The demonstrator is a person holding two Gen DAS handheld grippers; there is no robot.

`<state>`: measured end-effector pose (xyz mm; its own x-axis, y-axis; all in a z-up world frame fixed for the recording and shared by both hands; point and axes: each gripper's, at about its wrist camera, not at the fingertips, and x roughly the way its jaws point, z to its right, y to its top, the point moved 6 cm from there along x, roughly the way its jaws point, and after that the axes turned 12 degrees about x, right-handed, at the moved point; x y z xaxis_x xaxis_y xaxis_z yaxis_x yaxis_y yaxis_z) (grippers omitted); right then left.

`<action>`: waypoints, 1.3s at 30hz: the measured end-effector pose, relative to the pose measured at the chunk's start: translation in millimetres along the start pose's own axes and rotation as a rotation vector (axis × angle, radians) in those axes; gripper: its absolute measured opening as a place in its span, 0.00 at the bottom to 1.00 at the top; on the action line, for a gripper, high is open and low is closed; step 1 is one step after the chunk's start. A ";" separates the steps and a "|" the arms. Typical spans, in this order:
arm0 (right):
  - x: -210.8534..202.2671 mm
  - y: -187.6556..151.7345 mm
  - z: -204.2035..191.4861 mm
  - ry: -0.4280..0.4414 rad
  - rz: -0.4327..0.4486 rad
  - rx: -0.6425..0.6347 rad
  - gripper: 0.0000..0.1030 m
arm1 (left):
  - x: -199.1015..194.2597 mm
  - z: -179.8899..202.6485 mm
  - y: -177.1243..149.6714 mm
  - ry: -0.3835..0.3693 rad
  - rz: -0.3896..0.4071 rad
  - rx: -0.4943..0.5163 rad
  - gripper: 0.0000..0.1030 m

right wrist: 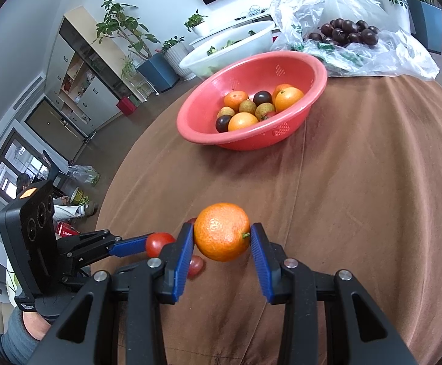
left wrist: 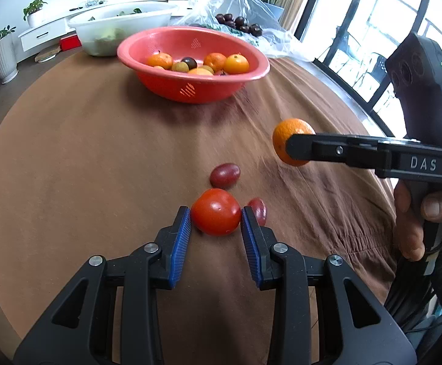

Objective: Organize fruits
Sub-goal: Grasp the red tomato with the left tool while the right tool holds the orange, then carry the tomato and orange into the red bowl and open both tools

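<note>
- The left gripper (left wrist: 216, 213) has its ribbed blue pads pressed on a smooth red tomato (left wrist: 215, 212) resting on the brown cloth (left wrist: 84, 167).
- Bare cloth runs ahead of those jaws to the red perforated bowl (left wrist: 190, 91) (already heaped with fruit).
- Two oval grape tomatoes (left wrist: 224, 175) lie just beyond and beside the jaws.
- The right gripper (right wrist: 222, 234), marked "DAS", clamps a dimpled mandarin (right wrist: 222, 231) held clear of the cloth.

Counting now: one tomato (left wrist: 215, 212) showing, two red grapes (left wrist: 225, 175) lying by it, one mandarin (right wrist: 222, 231) up front, two bowls (right wrist: 294, 135) sitting behind, and two grippers (left wrist: 215, 217) working.
</note>
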<state>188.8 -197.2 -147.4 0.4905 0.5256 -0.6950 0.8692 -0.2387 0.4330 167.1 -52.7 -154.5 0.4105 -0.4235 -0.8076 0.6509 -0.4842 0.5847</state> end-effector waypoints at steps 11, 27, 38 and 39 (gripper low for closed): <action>-12.7 11.8 2.5 -0.009 0.036 -0.002 0.40 | -23.4 -16.0 24.9 0.025 0.074 -0.013 0.31; -49.9 111.7 -7.4 -0.070 0.189 -0.078 0.40 | -36.3 -63.5 146.4 0.124 0.198 0.063 0.31; 23.8 141.9 -10.0 -0.125 0.100 -0.106 0.40 | 40.8 -74.4 171.7 0.117 0.120 0.087 0.31; 29.6 142.2 -8.5 -0.131 0.091 -0.107 0.40 | 46.2 -76.4 171.0 0.117 0.115 0.082 0.31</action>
<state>326.4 -208.7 -101.6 0.5770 0.3937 -0.7156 0.8126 -0.1887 0.5514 346.1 -96.6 -97.7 0.5539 -0.3899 -0.7356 0.5432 -0.5003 0.6742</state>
